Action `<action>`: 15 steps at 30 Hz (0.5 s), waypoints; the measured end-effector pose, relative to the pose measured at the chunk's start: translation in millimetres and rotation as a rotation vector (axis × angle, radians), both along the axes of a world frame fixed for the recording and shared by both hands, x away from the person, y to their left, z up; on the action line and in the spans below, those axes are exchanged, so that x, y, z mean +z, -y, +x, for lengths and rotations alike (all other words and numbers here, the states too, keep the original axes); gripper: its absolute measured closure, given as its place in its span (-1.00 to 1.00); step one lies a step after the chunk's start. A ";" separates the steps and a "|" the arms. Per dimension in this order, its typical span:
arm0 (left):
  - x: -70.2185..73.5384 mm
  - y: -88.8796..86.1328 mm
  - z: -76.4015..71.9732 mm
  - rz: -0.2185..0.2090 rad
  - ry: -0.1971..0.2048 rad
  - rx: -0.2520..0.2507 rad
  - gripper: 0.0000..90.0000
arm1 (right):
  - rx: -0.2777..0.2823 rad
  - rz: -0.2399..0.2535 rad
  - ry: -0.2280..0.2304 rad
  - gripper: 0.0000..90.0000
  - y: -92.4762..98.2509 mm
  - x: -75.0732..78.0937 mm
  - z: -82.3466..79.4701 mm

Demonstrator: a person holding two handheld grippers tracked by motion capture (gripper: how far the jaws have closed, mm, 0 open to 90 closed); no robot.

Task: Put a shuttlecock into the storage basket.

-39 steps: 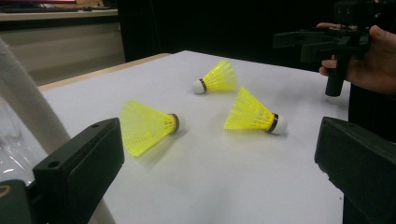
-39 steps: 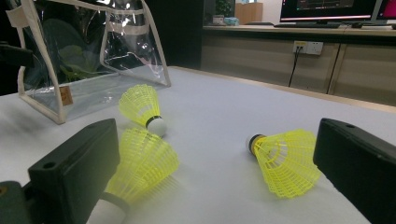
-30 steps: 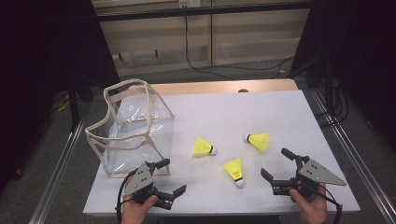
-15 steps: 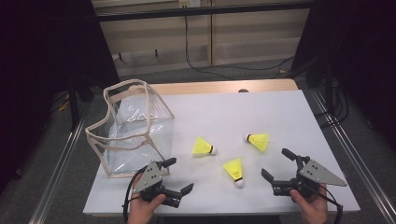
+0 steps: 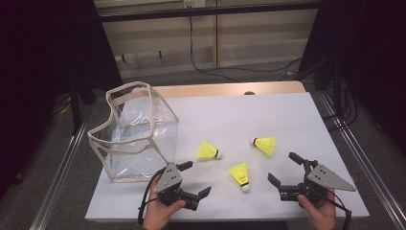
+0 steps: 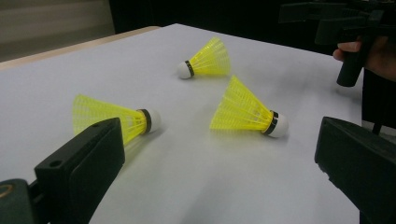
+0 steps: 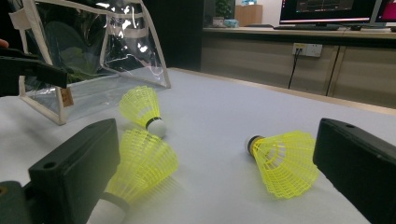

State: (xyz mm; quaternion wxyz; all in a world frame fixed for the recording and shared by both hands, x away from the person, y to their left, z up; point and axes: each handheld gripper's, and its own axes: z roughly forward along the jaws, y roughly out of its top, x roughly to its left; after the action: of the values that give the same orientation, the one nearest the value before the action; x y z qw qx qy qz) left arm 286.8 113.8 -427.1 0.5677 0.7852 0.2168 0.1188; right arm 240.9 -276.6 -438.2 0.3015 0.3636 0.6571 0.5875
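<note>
High view: left gripper (image 5: 195, 179) and right gripper (image 5: 283, 168) rest with jaws wide, holding nothing. Three yellow plastic shuttlecocks (image 5: 241, 173) lie between them on the white table (image 5: 268, 115), near a clear bag (image 5: 134, 136).

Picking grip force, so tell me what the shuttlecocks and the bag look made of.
Shuttlecocks: the yellow skirts look like moulded plastic, judging by the open lattice mesh. The white tips look matte, perhaps foam or cork, ringed by a dark band.
Bag: glossy clear plastic, probably vinyl, since it shows glare and creases. Its beige edging looks like fabric tape.
</note>
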 end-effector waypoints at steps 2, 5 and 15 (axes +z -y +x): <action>-0.1 2.5 1.4 0.008 -0.004 0.006 -0.97 | 0.002 0.003 0.003 -0.99 0.1 0.2 0.0; -1.1 6.5 2.6 0.019 -0.012 0.010 -0.97 | 0.000 0.003 0.003 -0.99 0.1 0.6 -0.4; -1.6 12.9 8.7 0.043 -0.044 0.090 -0.96 | 0.000 0.004 0.005 -0.99 0.3 0.8 -0.5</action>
State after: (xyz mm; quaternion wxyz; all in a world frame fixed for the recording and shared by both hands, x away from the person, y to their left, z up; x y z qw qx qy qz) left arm 295.4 100.9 -428.7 0.5400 0.7891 0.2618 0.1314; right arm 240.4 -276.8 -437.4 0.3027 0.3627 0.6551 0.5896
